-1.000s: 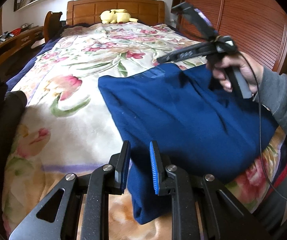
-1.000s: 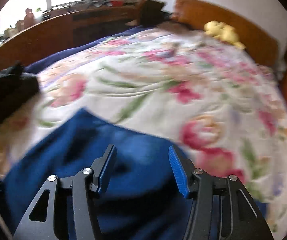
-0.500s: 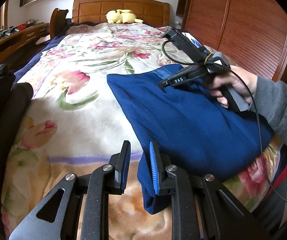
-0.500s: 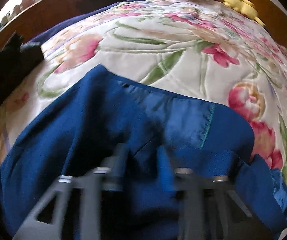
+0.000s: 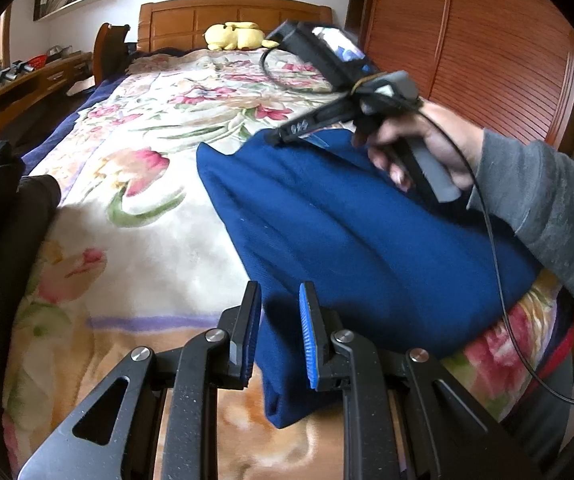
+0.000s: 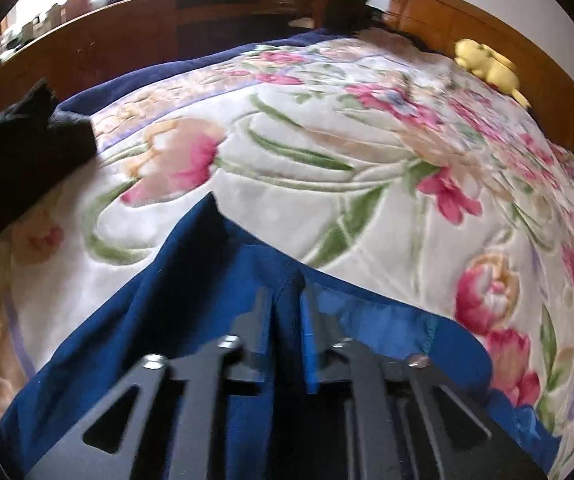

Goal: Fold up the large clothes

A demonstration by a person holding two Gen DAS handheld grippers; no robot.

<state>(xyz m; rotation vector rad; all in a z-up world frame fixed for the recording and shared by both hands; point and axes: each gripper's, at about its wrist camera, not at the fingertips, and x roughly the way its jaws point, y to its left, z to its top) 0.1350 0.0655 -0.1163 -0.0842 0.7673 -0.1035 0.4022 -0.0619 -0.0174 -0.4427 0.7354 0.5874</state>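
Both claws had closed on the blue garment (image 5: 367, 240), which lay on the floral bedspread (image 5: 159, 240): left gripper (image 5: 279, 336) pinching its near corner, right gripper (image 6: 287, 320) its far edge. Lifting together evenly should have kept the fold square.
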